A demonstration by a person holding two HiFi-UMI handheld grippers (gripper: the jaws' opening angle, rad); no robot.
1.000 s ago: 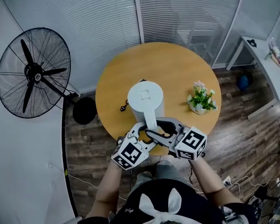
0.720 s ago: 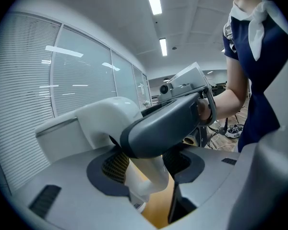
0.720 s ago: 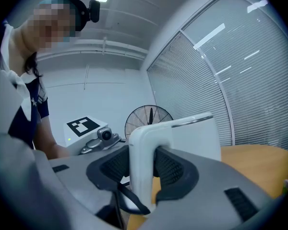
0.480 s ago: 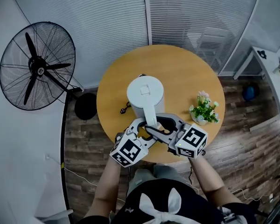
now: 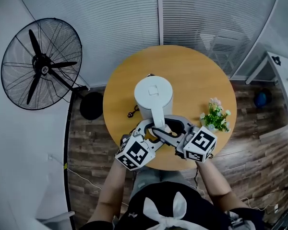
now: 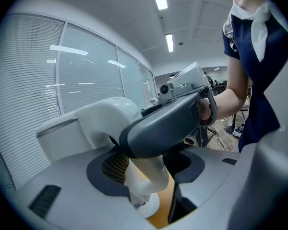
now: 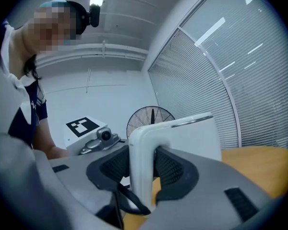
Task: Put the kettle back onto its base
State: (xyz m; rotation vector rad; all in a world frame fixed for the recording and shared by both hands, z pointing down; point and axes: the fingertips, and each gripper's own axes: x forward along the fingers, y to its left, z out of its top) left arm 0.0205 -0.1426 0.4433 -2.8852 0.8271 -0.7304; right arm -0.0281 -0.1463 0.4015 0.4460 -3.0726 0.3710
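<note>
Seen from the head view, the fan (image 5: 41, 63) stands on the floor at far left, well clear of the round wooden table (image 5: 197, 73).

Left gripper (image 5: 148, 129) comes in from the person's side with its jaws spread either side of the kettle handle (image 5: 158, 116). In the left gripper view the handle lies against one ribbed pad, and table wood shows in the gap before the other pad, so it is straddling, not clamping. One dark jaw of the right gripper crosses over the handle in that same view.

A small black plug (image 5: 131, 113) lies on the table just left of the kettle.

Kettle (image 5: 153, 92) is white and upright with its lid down, sitting on the table a bit toward the person's side of centre. Its underside is hidden, so I can't tell whether the base is under it.

Right gripper (image 5: 167, 128) has both pads pressed onto the handle, one on each side, pinching it just below the top bend – the right gripper view shows no gap.

A potted plant (image 5: 216, 119) sits near the table's right edge, apart from the kettle. The corner of a white desk (image 5: 281, 75) shows at far right.
</note>
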